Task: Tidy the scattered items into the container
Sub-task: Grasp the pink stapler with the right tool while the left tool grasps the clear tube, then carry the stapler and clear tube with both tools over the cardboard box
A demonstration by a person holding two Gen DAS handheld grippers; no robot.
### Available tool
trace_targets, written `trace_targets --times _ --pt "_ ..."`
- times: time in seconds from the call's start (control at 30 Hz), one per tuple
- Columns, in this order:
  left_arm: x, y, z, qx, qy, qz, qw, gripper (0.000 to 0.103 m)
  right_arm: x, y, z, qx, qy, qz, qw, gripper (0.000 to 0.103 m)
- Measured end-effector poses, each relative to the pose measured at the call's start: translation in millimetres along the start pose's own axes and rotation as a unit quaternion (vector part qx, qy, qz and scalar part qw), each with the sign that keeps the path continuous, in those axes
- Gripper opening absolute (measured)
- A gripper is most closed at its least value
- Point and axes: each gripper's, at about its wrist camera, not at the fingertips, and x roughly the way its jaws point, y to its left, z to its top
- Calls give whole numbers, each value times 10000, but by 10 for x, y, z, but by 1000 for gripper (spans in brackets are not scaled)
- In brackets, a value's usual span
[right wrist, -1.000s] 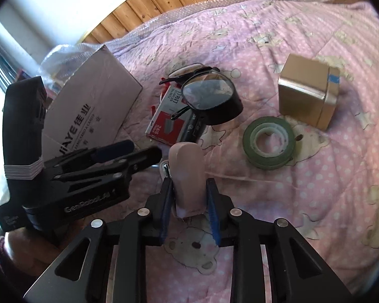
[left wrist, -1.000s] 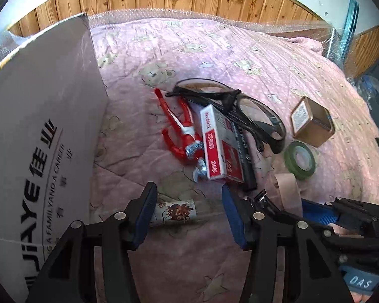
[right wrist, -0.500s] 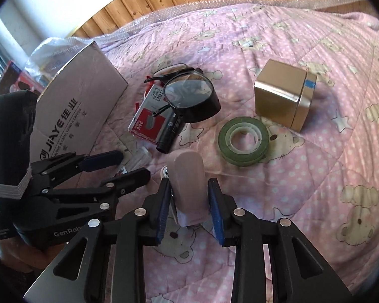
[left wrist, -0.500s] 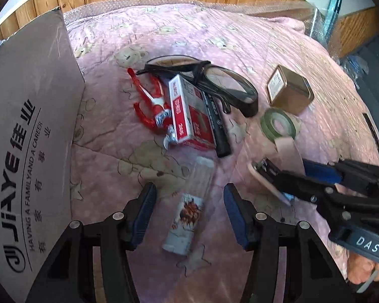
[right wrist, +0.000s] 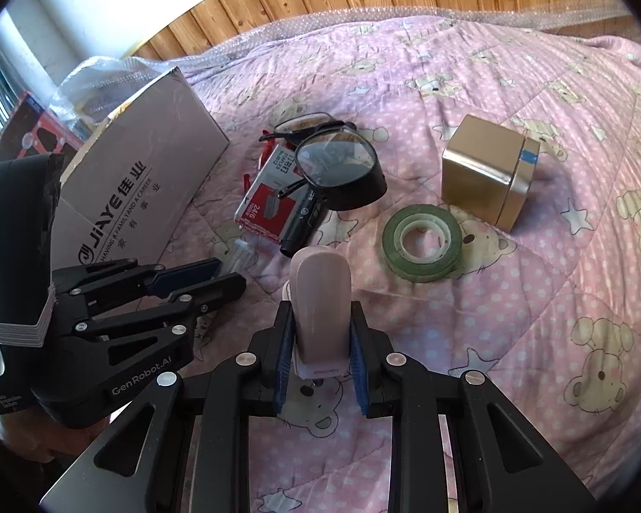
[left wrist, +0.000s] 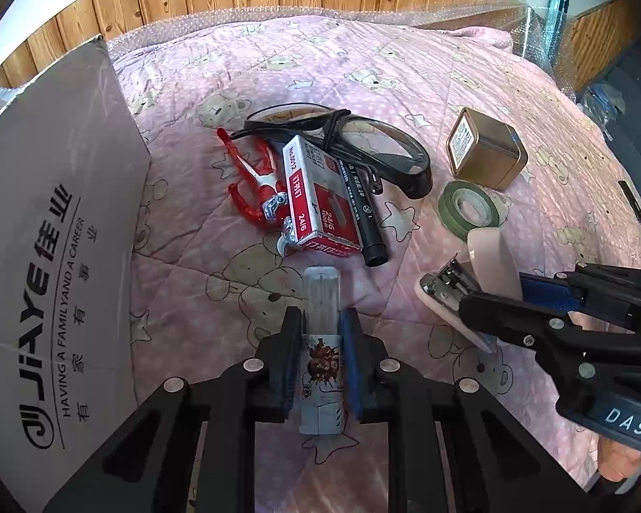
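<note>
Cardboard box (left wrist: 51,231) is standing at the quilt's left edge, serving as container. Pink stapler (right wrist: 318,299), judged stiff and fairly heavy, is being gripped at mid-body by the right gripper (right wrist: 318,342), clenched. Clear tube (left wrist: 320,337), judged light and slippery, is being pinched around its labelled half by the left gripper (left wrist: 320,342).

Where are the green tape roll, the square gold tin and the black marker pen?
green tape roll (right wrist: 423,237), right wrist view, on its ring.
square gold tin (right wrist: 478,171), right wrist view, on its side wall.
black marker pen (left wrist: 363,209), left wrist view, on its barrel.
</note>
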Motion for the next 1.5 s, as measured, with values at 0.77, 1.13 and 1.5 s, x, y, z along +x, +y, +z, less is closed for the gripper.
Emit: trace_targets --times 0.77,1.13,1.5 --pt "-689 -279 27 -393 -774 -268 9959 20 -382 121 -65 -96 -324 34 9994 25" --pt "-1062 -302 45 -391 -1171 -345 9917 20 -707 330 -75 -294 -609 36 9977 25" --pt "-1403 -253 -1 -491 -1554 -474 9855 20 -890 565 -53 -377 -733 89 9966 25"
